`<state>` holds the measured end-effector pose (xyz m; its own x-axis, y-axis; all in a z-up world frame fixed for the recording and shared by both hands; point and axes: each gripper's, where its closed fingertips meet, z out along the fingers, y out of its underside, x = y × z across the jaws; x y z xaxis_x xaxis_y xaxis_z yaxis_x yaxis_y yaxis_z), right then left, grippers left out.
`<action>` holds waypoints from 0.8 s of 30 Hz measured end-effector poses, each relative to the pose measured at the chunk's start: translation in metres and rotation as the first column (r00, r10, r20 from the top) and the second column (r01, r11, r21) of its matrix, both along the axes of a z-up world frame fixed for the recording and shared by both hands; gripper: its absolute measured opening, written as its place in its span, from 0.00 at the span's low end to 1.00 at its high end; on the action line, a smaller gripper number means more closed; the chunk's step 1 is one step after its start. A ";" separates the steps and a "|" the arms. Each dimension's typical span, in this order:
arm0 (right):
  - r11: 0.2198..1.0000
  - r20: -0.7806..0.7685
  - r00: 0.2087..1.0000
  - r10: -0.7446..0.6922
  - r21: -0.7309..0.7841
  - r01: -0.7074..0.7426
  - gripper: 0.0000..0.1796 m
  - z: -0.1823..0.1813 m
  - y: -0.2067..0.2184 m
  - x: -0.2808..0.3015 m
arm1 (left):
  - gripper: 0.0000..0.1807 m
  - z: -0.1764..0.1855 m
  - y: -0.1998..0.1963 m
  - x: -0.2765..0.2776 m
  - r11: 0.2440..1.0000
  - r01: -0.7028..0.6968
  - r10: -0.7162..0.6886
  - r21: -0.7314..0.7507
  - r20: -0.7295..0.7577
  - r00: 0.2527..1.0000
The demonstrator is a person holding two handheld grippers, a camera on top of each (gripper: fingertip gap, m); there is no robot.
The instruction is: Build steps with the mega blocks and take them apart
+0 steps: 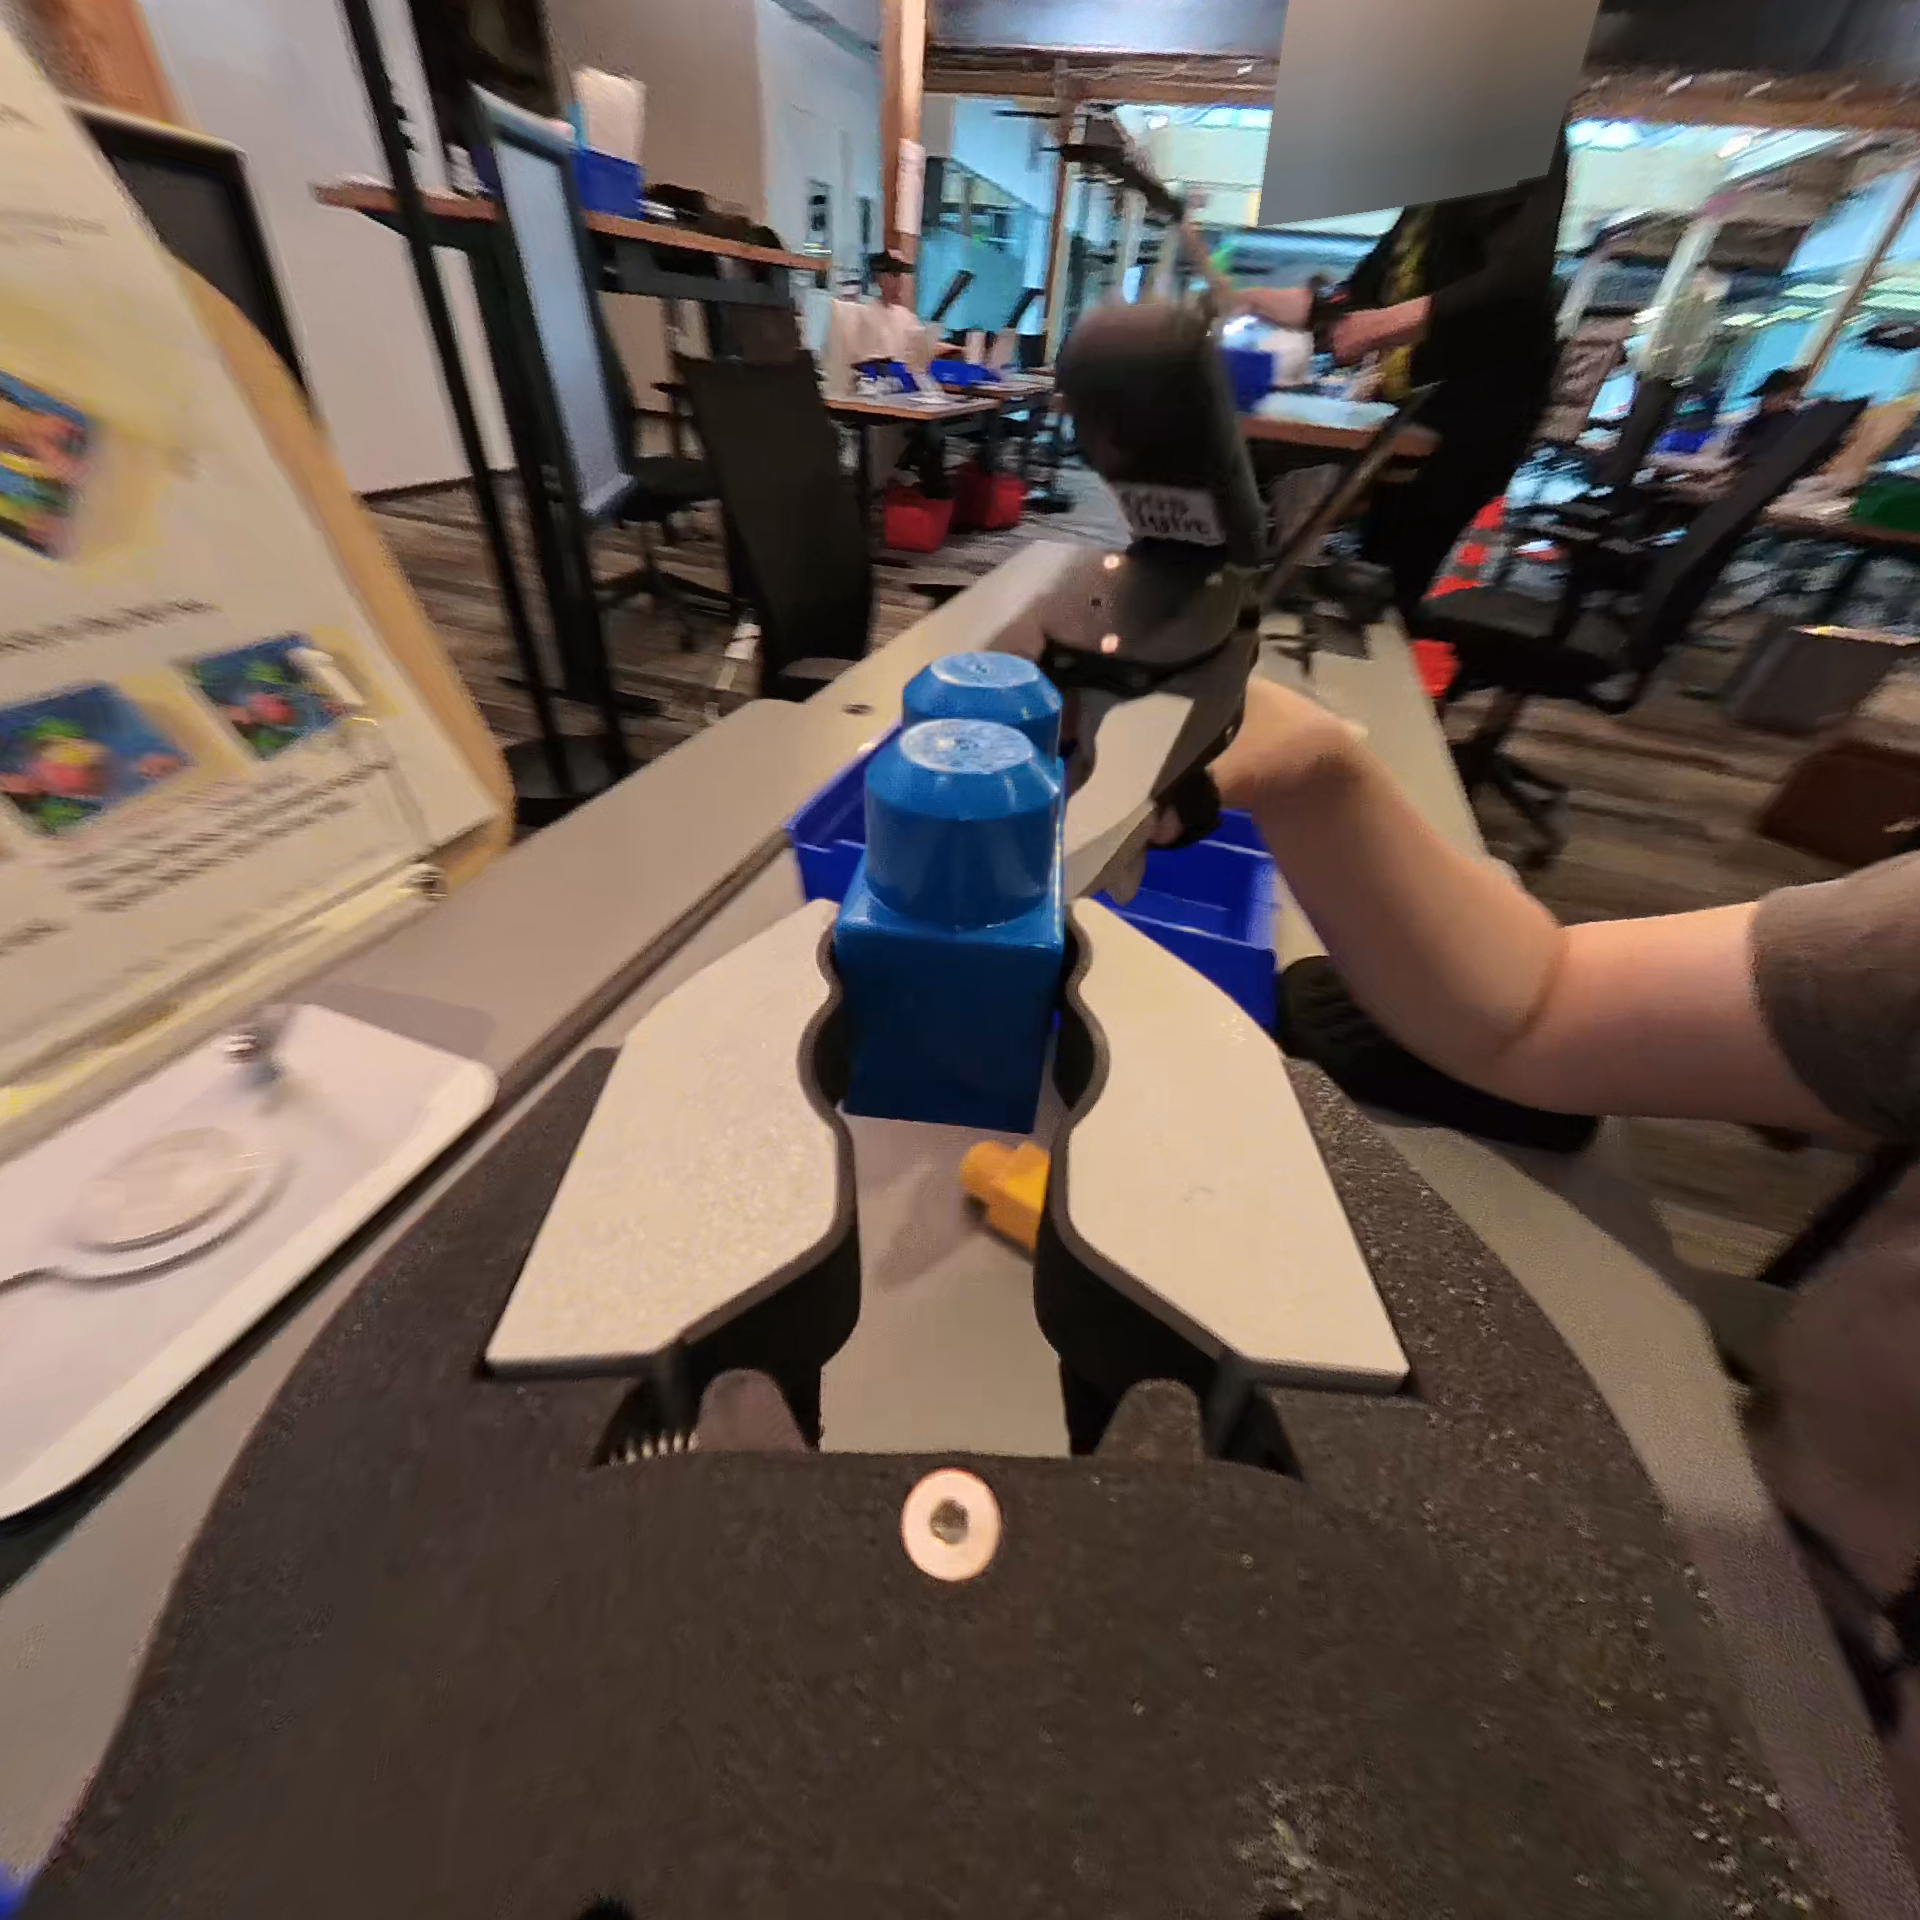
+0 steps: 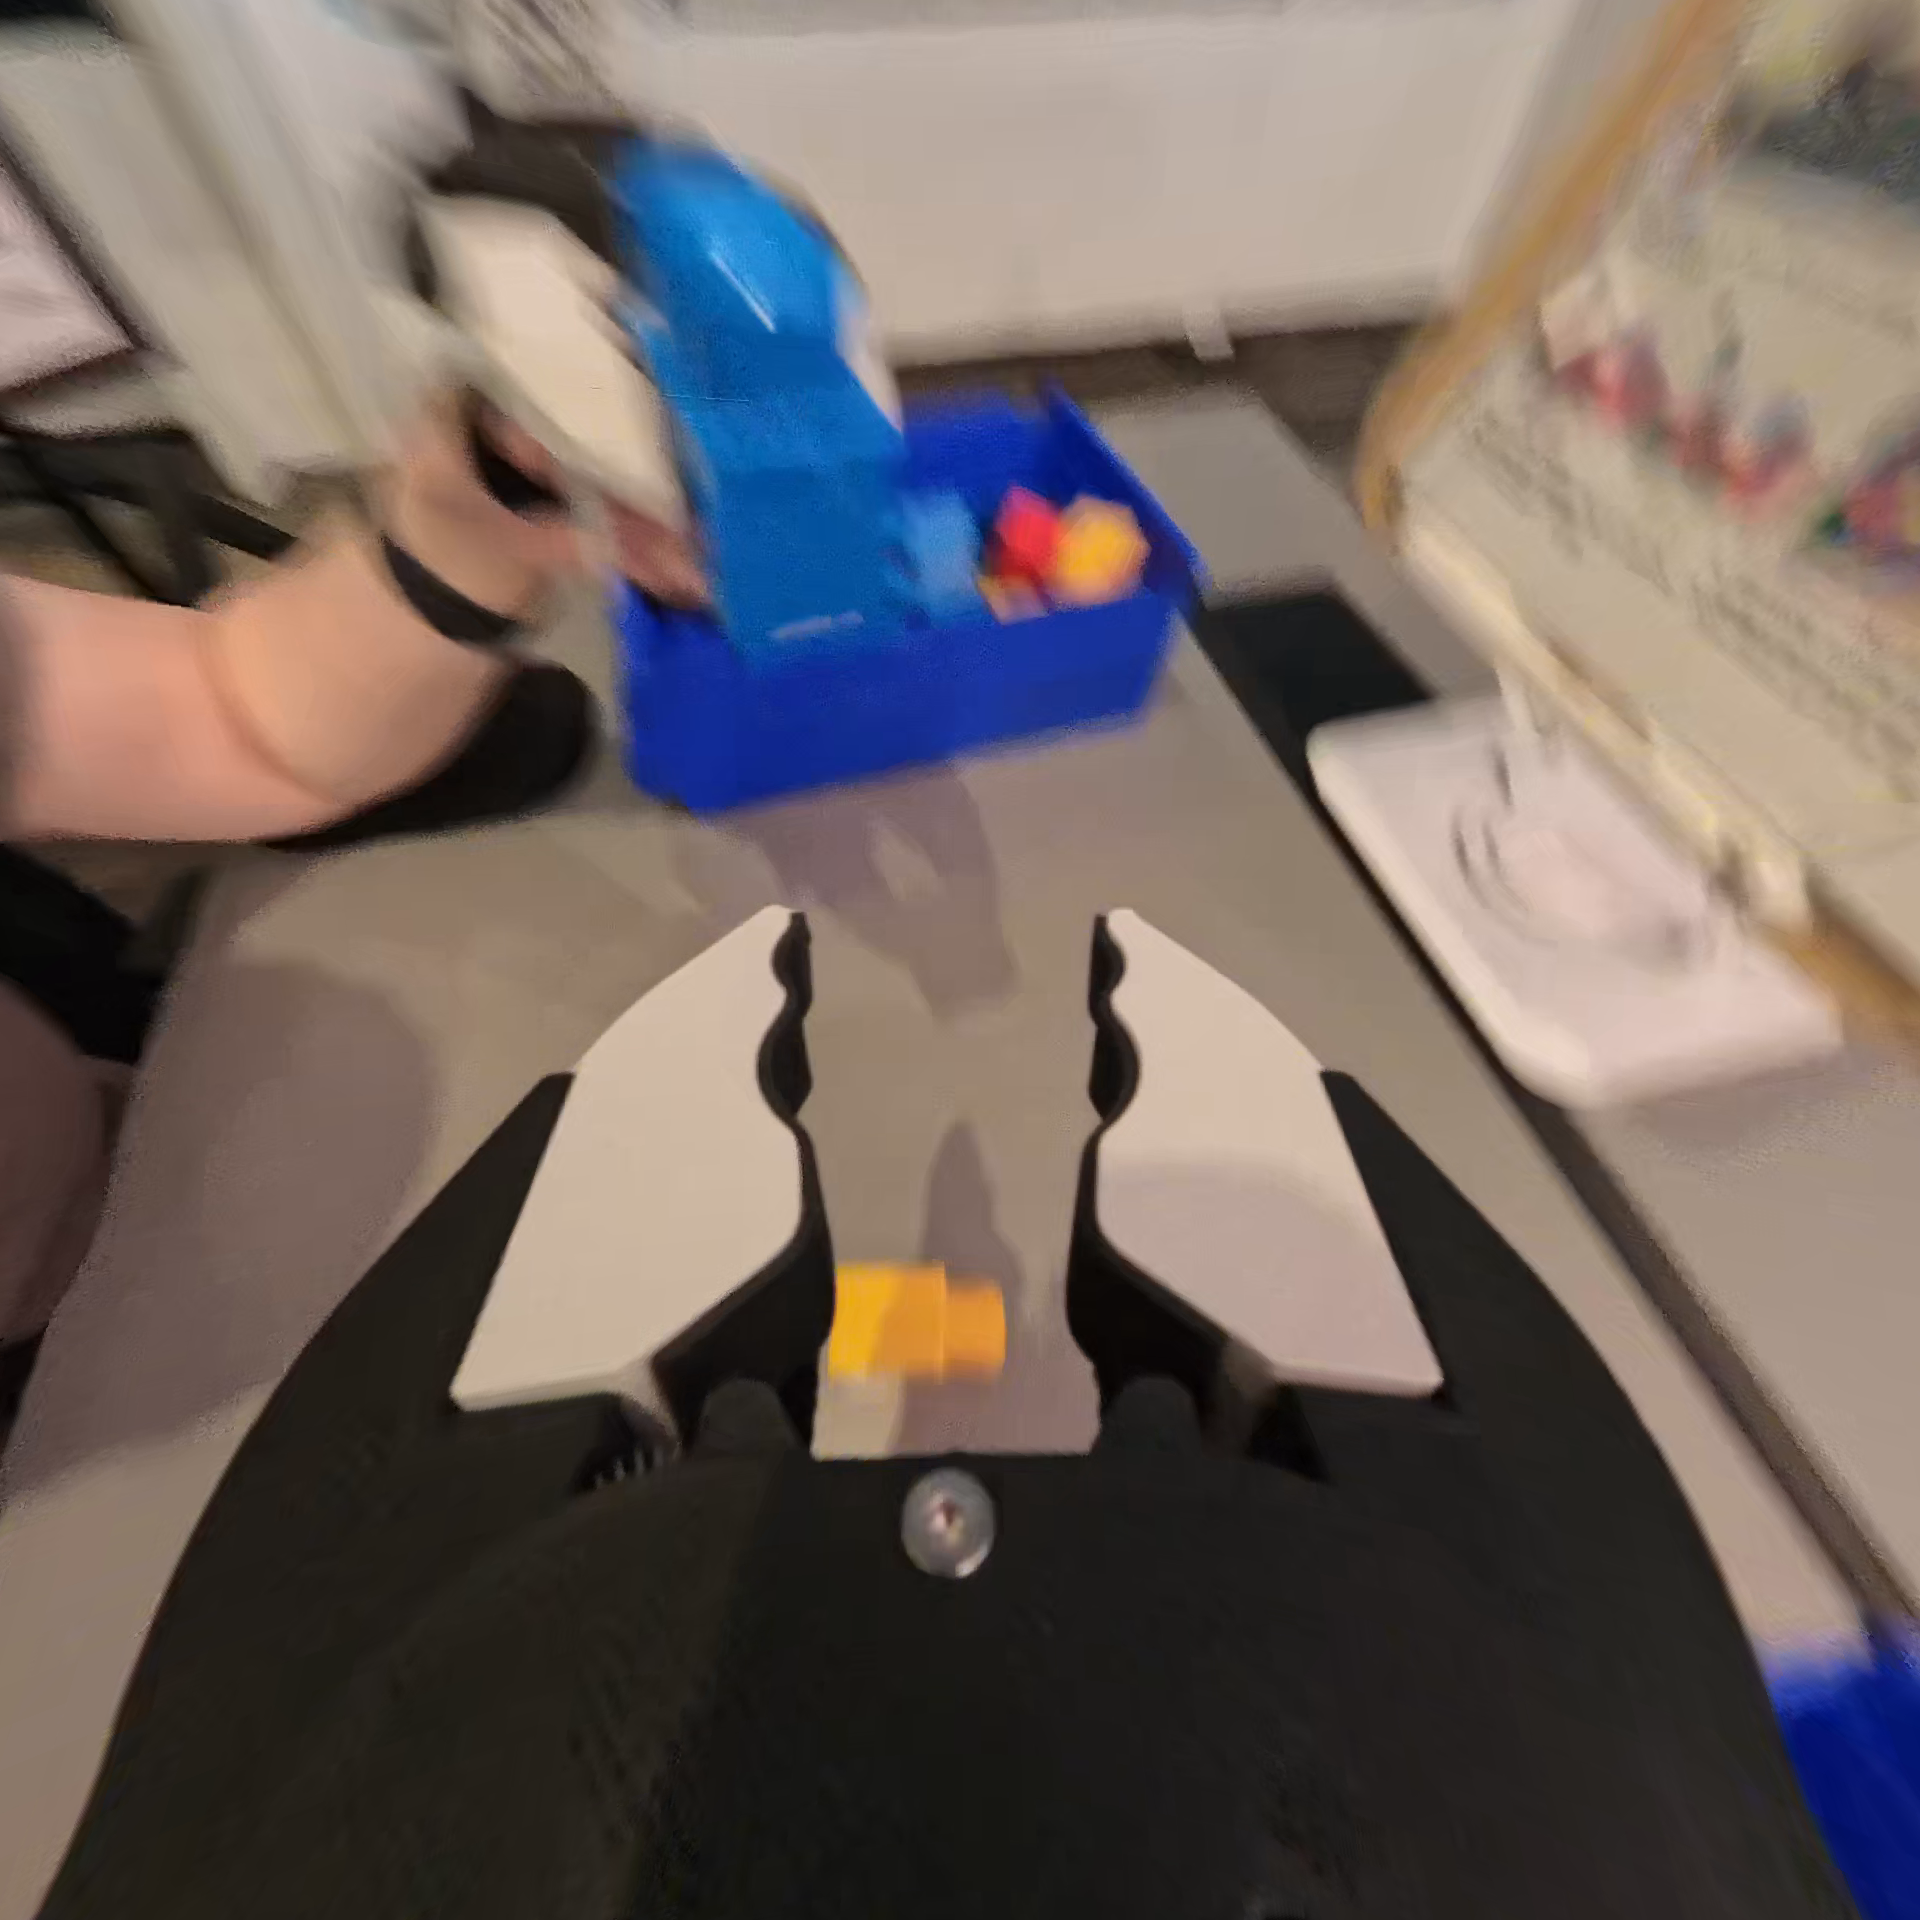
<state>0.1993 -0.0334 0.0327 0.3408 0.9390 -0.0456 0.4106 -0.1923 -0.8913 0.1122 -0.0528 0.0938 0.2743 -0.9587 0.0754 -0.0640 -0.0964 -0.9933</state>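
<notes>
The blue mega block [image 1: 951,977], two studs on top, is clamped by its flat side walls in the left gripper [image 1: 951,1023], raised above the blue bin [image 2: 894,665]. Hollow hard plastic: likely light, rigid, somewhat slick, best pinched on those walls. One yellow block [image 2: 914,1320] lies on the grey table [image 2: 1247,935] nearer than the bin, beneath the right gripper [image 2: 948,935], which gapes empty. The bin's blocks are too blurred to count.

Open grey tabletop [image 2: 644,935] ahead; blue bin [image 2: 894,696] blocks twelve o'clock, white stand base [image 2: 1558,914] two o'clock.
</notes>
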 end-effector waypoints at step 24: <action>0.938 0.880 0.475 0.028 -0.188 0.293 0.08 -0.193 -0.003 0.064 | 0.20 0.032 -0.007 -0.031 0.988 -0.087 0.089 0.125 -0.010 0.996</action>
<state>0.2634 -0.0361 -0.1602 0.4747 0.8740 0.1038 0.8784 -0.4780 0.0076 0.0809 -0.0595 0.1260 0.3583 -0.9324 -0.0479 -0.0765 0.0218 -0.9968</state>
